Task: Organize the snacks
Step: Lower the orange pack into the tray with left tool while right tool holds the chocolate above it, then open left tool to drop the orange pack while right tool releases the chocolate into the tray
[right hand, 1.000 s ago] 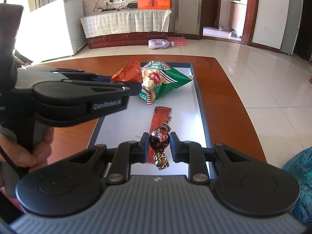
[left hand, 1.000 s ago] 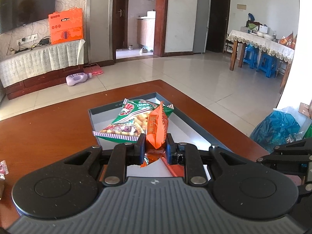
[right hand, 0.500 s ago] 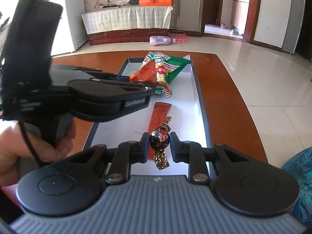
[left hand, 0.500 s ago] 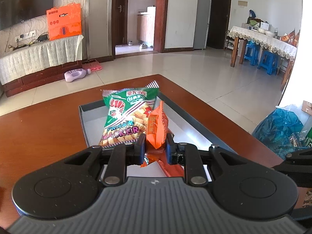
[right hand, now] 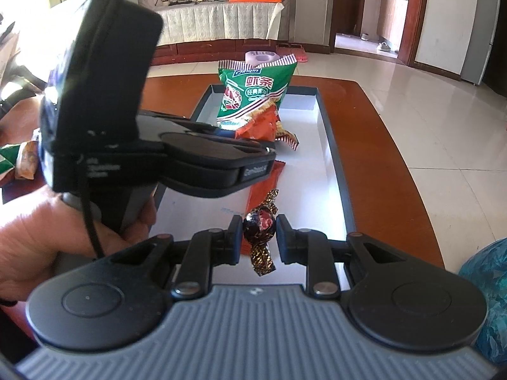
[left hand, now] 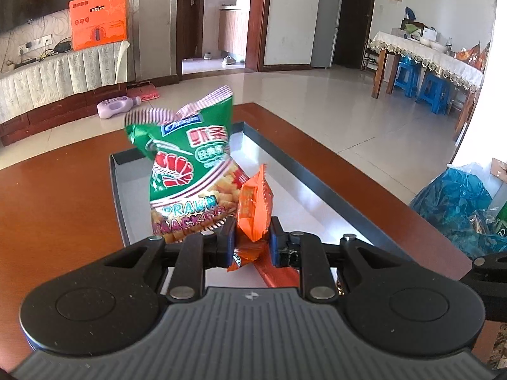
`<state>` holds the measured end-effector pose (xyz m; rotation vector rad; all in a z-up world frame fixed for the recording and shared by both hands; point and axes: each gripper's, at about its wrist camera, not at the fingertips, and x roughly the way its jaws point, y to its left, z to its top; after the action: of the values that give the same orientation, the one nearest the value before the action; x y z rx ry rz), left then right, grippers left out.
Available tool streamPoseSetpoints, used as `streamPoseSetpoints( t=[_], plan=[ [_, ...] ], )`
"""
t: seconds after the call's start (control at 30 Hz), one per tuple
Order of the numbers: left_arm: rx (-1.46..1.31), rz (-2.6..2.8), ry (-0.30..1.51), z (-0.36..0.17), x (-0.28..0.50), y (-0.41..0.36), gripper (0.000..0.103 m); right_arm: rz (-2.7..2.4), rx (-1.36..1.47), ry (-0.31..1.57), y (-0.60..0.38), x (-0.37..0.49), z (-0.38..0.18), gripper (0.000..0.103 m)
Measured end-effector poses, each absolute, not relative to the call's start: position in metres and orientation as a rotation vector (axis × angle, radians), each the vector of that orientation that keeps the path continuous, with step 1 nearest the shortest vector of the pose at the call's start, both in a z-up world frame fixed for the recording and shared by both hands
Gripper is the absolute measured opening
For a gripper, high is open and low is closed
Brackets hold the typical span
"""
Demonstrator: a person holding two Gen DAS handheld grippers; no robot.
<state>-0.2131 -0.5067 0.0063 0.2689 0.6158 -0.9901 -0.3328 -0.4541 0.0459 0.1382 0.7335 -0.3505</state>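
**Kid:** Two grippers, and both have a snack! What is in the left gripper (left hand: 252, 243)?

**Helper:** Its two fingers are squeezed tight on a small orange packet (left hand: 254, 210). The packet sticks up between them and is crumpled.

**Kid:** And the big green bag (left hand: 189, 171)?

**Helper:** That is a bag of prawn crackers. It stands up tall, just past the left gripper's fingers. Its bottom edge is right beside the orange packet. I cannot tell if the two are touching, or what props the bag up.

**Kid:** What does the right gripper (right hand: 259, 231) have?

**Helper:** A round candy (right hand: 259, 225) in a dark shiny wrapper. The fingers are pinched close on its middle. One twisted end sticks up and the other hangs down.

**Kid:** Where is all this?

**Helper:** Over a long tray (right hand: 329, 133) with a dark rim and a white floor. The tray sits on a brown wooden table (right hand: 380, 158). The green bag is at the far end of the tray. The candy is over the near end.

**Kid:** Is anything lying in the tray?

**Helper:** Yes, a long red snack stick (right hand: 267, 179) lies flat on the white floor, in the middle, partly hidden behind the candy.

**Kid:** Whose hand (right hand: 47, 234) is that?

**Helper:** A person's hand, holding the handle of the left gripper.
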Motion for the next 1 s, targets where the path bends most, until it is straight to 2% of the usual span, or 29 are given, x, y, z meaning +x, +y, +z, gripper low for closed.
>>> streamPoseSetpoints(
  t=[0.87,0.9,0.97,1.0],
  plan=[
    [0.232,-0.969,0.587,0.023,-0.217,-0.473,0.025,-0.407,0.160,0.758,-0.447,-0.306,0.033,0.026],
    [0.240,-0.974,0.584,0.023,-0.218,-0.472,0.026,-0.409,0.161,0.758,-0.447,-0.305,0.033,0.026],
    [0.257,-0.978,0.572,0.025,-0.222,-0.469,0.035,-0.417,0.164,0.763,-0.447,-0.304,0.032,0.026],
    [0.260,-0.981,0.566,0.025,-0.223,-0.468,0.046,-0.422,0.164,0.767,-0.447,-0.303,0.032,0.026]
  ],
)
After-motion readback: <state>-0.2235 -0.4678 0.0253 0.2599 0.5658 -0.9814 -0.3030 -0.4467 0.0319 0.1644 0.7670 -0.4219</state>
